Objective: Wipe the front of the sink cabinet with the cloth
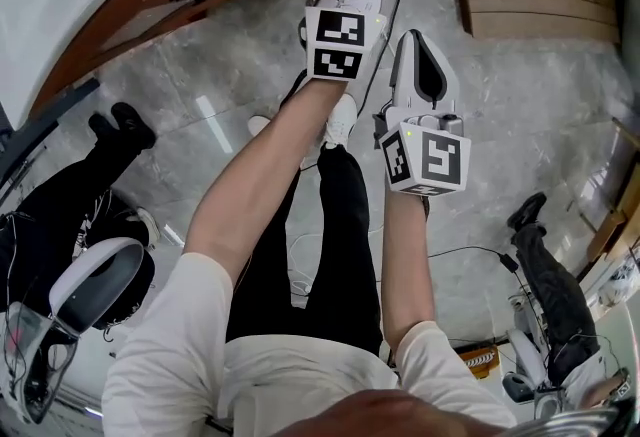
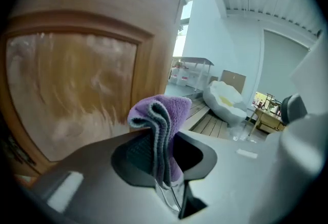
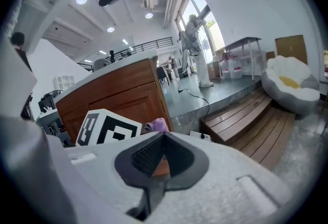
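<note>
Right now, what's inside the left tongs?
A folded purple cloth, pinched in the left tongs, with its top bunched above them. Its lower end is hidden between the jaws.

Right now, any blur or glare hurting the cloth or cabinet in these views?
Left gripper view: cabinet panel smeared and hazy, cloth in the left gripper sharp. Head view: heavy fisheye bend, glare streak on the floor. Right gripper view: sharp centre, dark corners.
</note>
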Available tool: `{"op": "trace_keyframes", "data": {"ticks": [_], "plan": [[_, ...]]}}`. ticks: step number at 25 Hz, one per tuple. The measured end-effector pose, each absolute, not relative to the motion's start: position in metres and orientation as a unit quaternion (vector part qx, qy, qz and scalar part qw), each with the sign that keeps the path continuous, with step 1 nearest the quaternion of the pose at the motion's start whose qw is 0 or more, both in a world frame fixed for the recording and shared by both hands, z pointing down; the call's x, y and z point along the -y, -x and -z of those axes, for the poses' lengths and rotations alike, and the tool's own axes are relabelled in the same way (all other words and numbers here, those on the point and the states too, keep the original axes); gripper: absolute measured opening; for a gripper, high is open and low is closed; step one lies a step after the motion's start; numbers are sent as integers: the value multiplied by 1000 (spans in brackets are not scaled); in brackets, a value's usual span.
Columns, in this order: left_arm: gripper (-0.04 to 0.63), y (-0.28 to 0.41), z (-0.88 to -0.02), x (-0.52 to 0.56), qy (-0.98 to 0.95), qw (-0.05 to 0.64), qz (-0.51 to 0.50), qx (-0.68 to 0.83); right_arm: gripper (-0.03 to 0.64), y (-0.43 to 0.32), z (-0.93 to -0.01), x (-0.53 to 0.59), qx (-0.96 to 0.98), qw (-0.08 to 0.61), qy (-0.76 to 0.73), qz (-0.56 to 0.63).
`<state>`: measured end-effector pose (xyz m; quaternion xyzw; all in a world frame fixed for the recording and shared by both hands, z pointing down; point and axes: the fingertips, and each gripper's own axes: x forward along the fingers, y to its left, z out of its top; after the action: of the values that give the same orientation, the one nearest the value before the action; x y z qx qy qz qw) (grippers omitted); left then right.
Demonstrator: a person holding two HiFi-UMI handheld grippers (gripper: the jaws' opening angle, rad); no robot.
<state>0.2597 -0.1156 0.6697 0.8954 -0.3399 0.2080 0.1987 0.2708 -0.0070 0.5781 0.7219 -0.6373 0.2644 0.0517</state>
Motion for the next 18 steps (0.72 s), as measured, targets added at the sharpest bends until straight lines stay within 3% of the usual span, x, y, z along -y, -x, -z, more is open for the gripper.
{"op": "trace_keyframes", "data": {"ticks": [10,18], "plan": [[74,-189,-552,97,-891,212,-185,355,-3,-239,-473,17,654,18,-709,-265],[74,-121,-405,82,-894,188,-143,381,-3,-213,-361,16,676,16,-700,-228]]}}
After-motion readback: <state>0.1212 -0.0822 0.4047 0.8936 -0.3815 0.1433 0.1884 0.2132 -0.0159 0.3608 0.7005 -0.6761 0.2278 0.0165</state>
